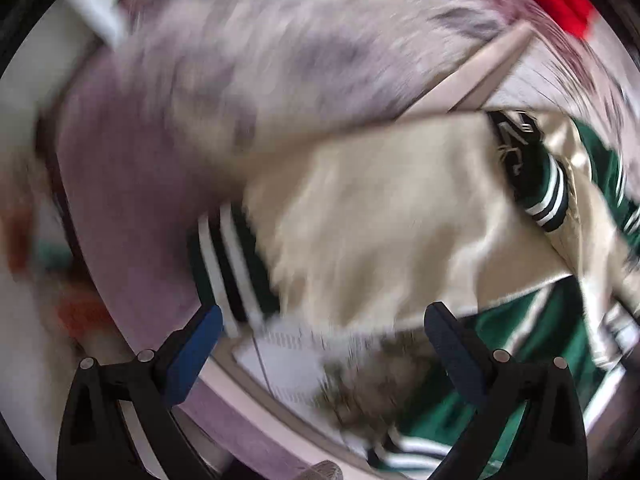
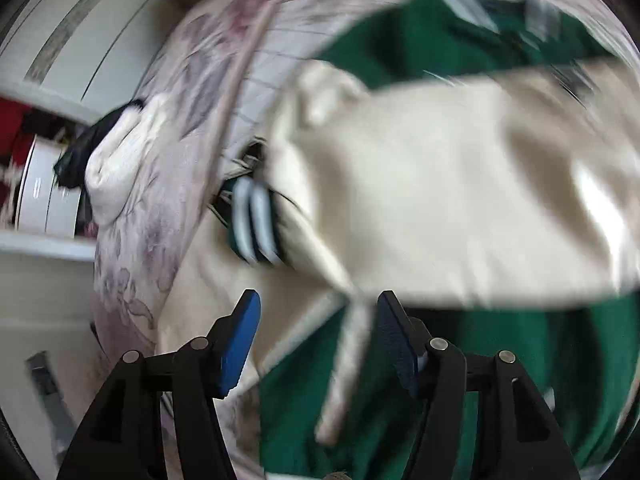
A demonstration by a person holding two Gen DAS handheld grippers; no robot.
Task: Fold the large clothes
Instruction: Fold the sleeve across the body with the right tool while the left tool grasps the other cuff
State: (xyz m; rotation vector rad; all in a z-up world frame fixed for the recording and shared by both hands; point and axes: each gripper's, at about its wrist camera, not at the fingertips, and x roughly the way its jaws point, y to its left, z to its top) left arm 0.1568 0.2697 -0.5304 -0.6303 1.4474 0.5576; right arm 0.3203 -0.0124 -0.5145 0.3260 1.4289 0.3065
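Left gripper point(image 1: 322, 332): pointing down over the bed, its jaws standing wide apart with nothing between the blue pads point(image 1: 192, 354); cream cloth is lying just ahead of the tips without touching them.
Right gripper point(image 2: 318, 334): also pointing down at the garment, jaws spread wide; a thin cream strip point(image 2: 348, 364) is hanging in the gap, and blur is hiding whether either pad is touching it.
Jacket point(image 1: 384, 216): a green-and-cream varsity jacket is lying crumpled on the floral bedspread point(image 1: 248, 64); from the left wrist it is filling the centre out to 3 o'clock, with a striped cuff point(image 1: 224, 264) at 9 o'clock of centre and a second cuff point(image 1: 548, 196) toward 2 o'clock.
Right-wrist view of jacket point(image 2: 452, 208): cream sleeve is running from centre to 3 o'clock, green body at 12 and 6 o'clock.
Edges: the bedspread's piped seam point(image 1: 472, 80) is running toward 1 o'clock; the bed's edge is curving from 9 to 6 o'clock.
Open room: bare bedspread is showing at 10 to 12 o'clock in the left view.
Beyond bed: white shelving point(image 2: 60, 52) is standing at 10 o'clock in the right view.
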